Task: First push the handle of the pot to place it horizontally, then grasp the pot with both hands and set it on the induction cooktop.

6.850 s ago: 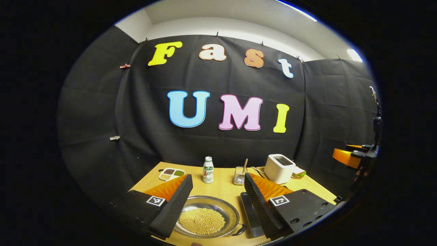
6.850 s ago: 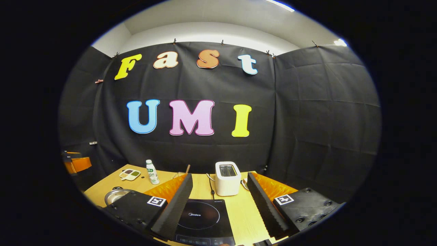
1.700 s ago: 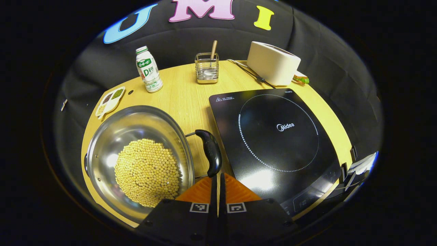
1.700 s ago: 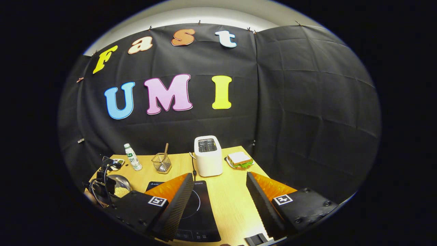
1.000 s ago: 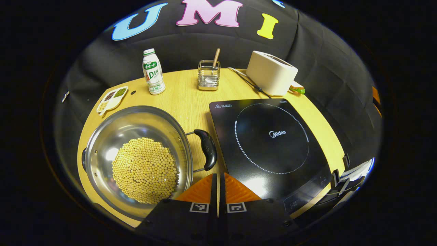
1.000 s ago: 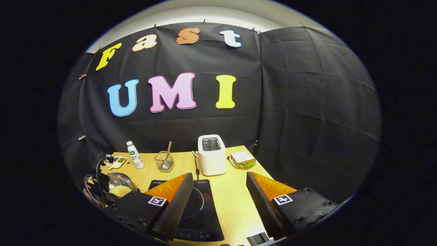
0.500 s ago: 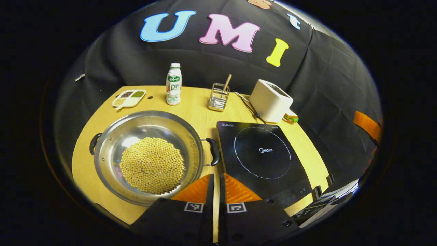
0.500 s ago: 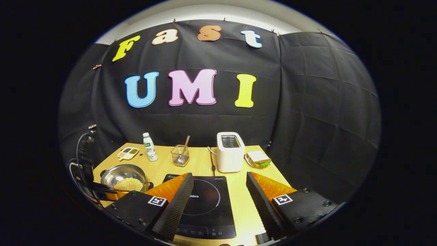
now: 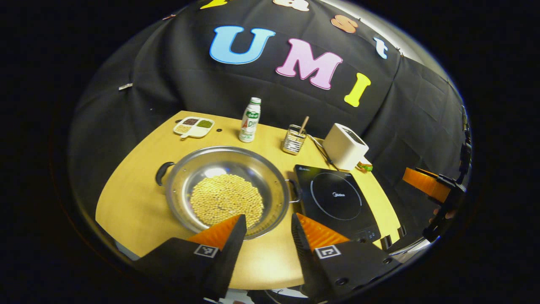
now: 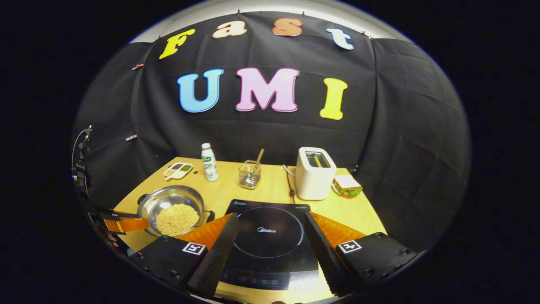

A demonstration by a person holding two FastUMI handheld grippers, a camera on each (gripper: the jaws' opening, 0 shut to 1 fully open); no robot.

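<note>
1. Sitting on the wooden table (image 9: 139, 198), the pot (image 9: 225, 192) holds a heap of yellow beans (image 9: 226, 199) and lies just to the left of the induction cooktop (image 9: 337, 198); pot and cooktop are near but apart.
2. Both black handles lie flat: the left handle (image 9: 163, 172) points away from the cooktop and the right handle (image 9: 294, 191) reaches toward the cooktop's near edge. The line through them runs across the table, side to side, so the pushing step looks done.
3. The left gripper (image 9: 265, 226) hovers at the pot's front rim with its fingers apart and nothing between them; the pot lies straight ahead and slightly to its left.
4. The right gripper (image 10: 272, 238) hangs over the front of the cooktop, fingers wide apart and empty; the pot lies well off to its left.
5. Judging by this, the left gripper is nearer the pot, and each gripper would need to swing outward to its own handle, left to the outer one, right to the one beside the cooktop.
6. The carry is then a short shift rightward along the handle line.
</note>
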